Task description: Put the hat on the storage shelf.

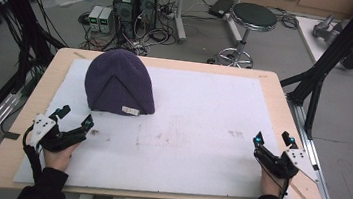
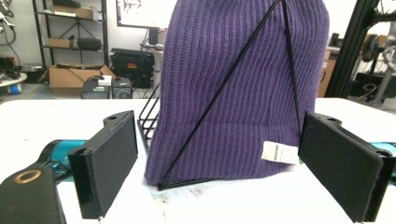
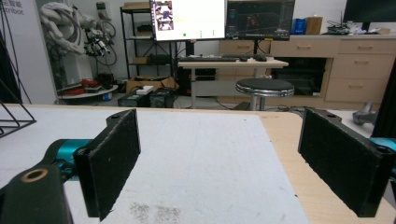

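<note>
Purple beanie (image 2: 243,93) is standing over a black wire frame (image 2: 224,102) ahead of the wide-open left gripper (image 1: 76,121), hiding most of it. Right gripper (image 1: 274,139) is resting wide open, well apart.

No legible text, even on the purple beanie's (image 2: 243,93) white tag (image 2: 279,152).

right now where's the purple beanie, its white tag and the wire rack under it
purple beanie (image 1: 119,80), high view, middle of the knit crown
white tag (image 2: 279,152), left gripper view, centre of the label
wire rack (image 2: 219,88), left gripper view, slanted black rod across the beanie
</note>
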{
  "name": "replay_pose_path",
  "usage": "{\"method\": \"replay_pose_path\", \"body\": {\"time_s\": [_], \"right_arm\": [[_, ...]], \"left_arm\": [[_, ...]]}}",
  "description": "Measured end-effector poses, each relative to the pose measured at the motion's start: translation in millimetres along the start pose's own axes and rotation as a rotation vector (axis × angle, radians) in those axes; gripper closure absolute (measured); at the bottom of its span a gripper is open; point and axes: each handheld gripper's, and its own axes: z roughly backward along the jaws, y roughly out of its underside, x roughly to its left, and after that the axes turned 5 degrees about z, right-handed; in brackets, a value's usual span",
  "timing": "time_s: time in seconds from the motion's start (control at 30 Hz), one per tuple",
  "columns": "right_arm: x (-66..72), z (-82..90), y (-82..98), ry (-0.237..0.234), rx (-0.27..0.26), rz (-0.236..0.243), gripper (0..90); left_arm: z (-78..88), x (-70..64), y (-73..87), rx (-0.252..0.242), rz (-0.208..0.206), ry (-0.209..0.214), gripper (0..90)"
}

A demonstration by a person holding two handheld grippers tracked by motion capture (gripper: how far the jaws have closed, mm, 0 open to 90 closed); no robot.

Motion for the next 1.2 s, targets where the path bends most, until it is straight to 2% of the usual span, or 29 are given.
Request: {"method": "replay_pose_path", "body": {"time_s": [0.13, 0.23, 0.47, 0.53, 0.6, 0.73, 0.77, 0.9, 1.2], "right_arm": [[-5.8, -2.4, 3.4, 0.011, 0.012, -0.003, 12.1], [-9.1, -3.1, 4.9, 0.023, 0.012, -0.039, 12.1], [-10.8, -7.2, 9.1, 0.004, 0.053, -0.057, 12.1], [-11.5, -7.6, 9.8, 0.013, 0.062, -0.059, 12.1], [-14.1, -6.8, 9.8, 0.015, 0.053, -0.057, 12.1], [-18.2, -3.5, 9.9, 0.011, 0.022, -0.097, 12.1], [-18.6, -3.5, 10.4, 0.013, 0.021, -0.114, 12.1], [-20.8, -5.3, 12.1, 0.015, 0.035, -0.128, 12.1], [-19.1, -4.0, 11.4, 0.017, 0.032, -0.122, 12.1]], "left_arm": [[-1.1, 0.1, 1.8, 0.008, -0.006, -0.002, 12.2], [-0.9, 1.9, 2.0, 0.009, -0.007, -0.006, 12.3], [-2.7, 2.5, 3.6, 0.028, -0.006, 0.003, 12.3], [-2.4, 2.0, 3.2, 0.03, -0.009, -0.002, 12.4], [-0.8, 0.9, 1.7, 0.01, -0.009, -0.004, 12.7], [0.5, 0.5, 0.5, 0.001, 0.005, 0.006, 12.7], [0.5, 0.6, 0.4, 0.001, 0.005, 0.007, 12.7], [0.3, 0.8, 0.2, -0.002, 0.012, 0.013, 12.7], [0.7, -0.3, -1.0, -0.008, 0.007, 0.013, 12.7]]}}
